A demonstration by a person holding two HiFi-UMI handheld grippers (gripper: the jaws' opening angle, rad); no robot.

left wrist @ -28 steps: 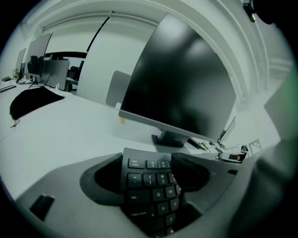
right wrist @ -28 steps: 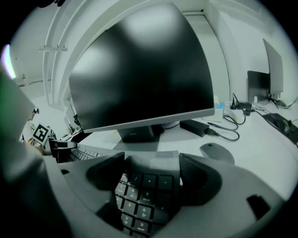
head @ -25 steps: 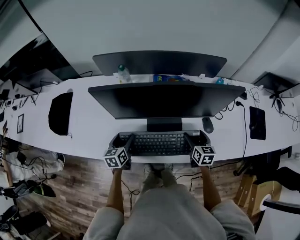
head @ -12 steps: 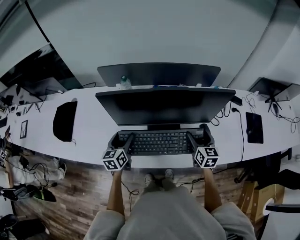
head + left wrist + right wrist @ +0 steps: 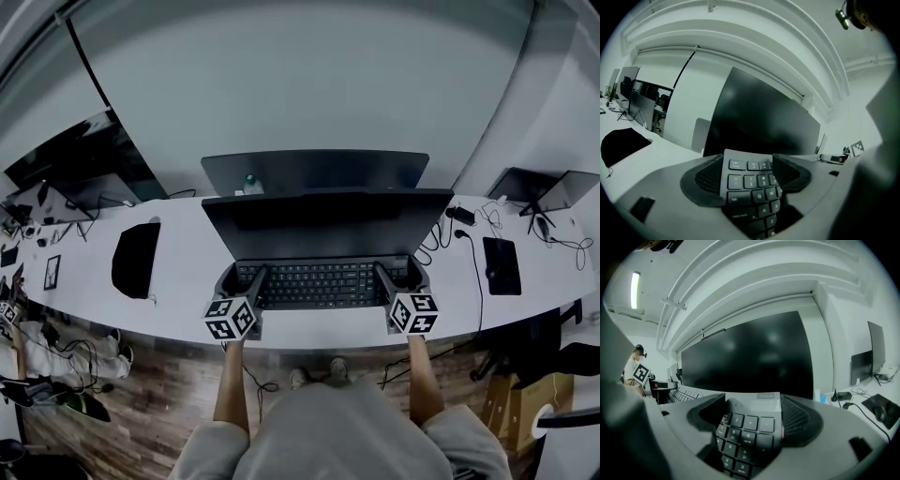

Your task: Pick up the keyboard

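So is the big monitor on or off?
Off, or at least blank: the monitor screen is uniformly dark in every view.

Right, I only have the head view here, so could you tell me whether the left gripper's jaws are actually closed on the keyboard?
Observer: Yes. In the left gripper view, the left gripper has both jaws pressed against the left end of the keyboard, with the escape key sitting between them.
Operator: Thank you. And is the other gripper holding it as well?
Observer: It is. The right gripper view shows the right gripper clamped on the opposite end, with the number-pad keys between its jaws.
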